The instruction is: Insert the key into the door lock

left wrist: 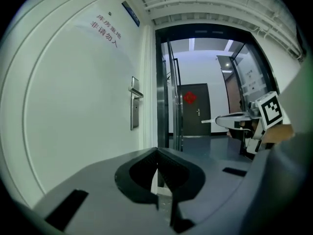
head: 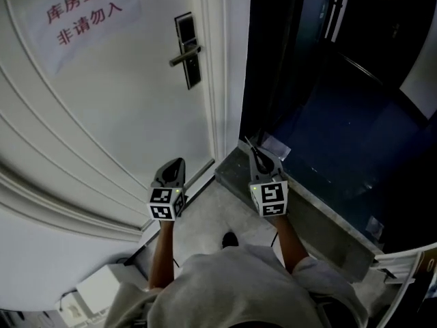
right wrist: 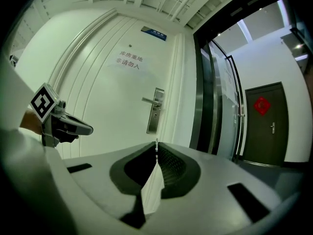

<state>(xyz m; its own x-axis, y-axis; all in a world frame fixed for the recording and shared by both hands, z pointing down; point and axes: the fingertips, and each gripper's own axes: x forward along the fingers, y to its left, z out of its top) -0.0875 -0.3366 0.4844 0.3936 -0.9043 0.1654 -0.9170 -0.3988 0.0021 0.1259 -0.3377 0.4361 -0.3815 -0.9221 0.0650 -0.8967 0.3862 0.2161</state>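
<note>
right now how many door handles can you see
2. The near handle is on the white door, above its lock plate. The far handle is on the dark door down the hall. Others may be hidden out of view.

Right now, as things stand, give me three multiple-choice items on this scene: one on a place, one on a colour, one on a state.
1. The lever handle sits: A by the door edge next to the dark opening; B mid-door; C on the floor.
2. The door's lettering is: A blue; B red; C green.
3. The left gripper is: A wide open; B on the handle; C shut, empty.
Answers: A, it sits at that edge; B, red characters on white; C, its jaws meet with nothing between.
</note>
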